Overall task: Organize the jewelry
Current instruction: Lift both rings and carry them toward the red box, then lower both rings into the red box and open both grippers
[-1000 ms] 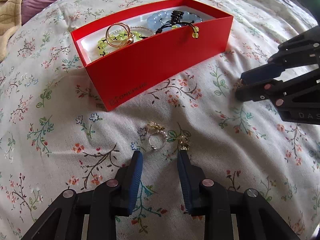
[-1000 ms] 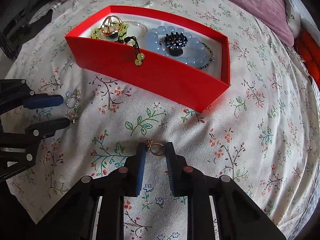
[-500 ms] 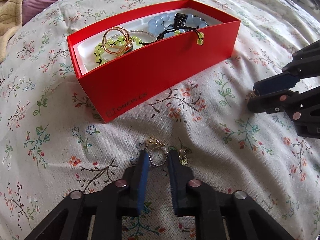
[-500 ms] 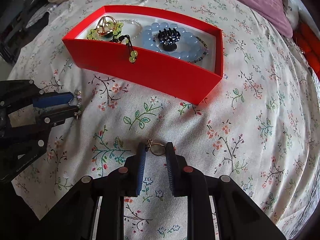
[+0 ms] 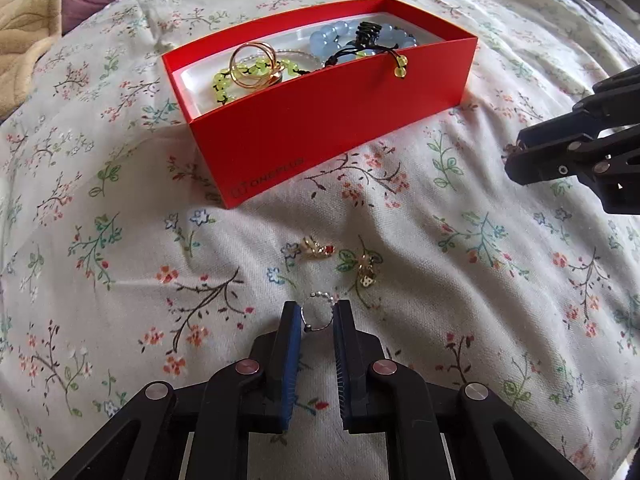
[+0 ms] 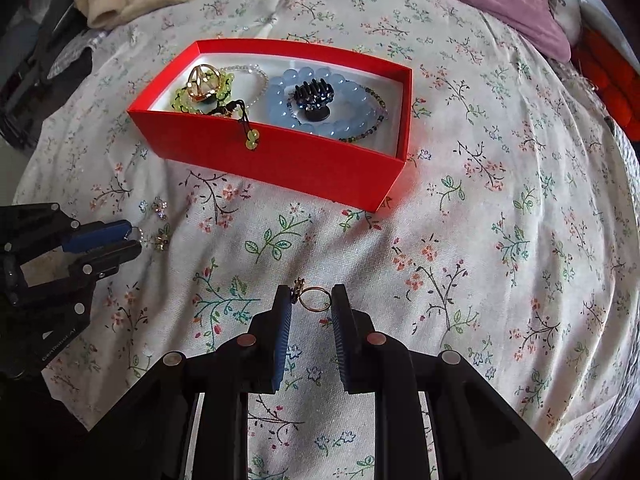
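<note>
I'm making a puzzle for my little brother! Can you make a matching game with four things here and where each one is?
Things:
1. pearl ring
2. thin gold ring
3. black hair clip
4. gold leaf charm

Places:
A. in the red box
B. loose on the flowered sheet
C. in the left claw
D. in the right claw

Pairs: 1-C, 2-D, 3-A, 4-B

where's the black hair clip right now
In the right wrist view the black hair clip sits inside the red box, toward its right end, on top of the blue bead bracelet.
</note>
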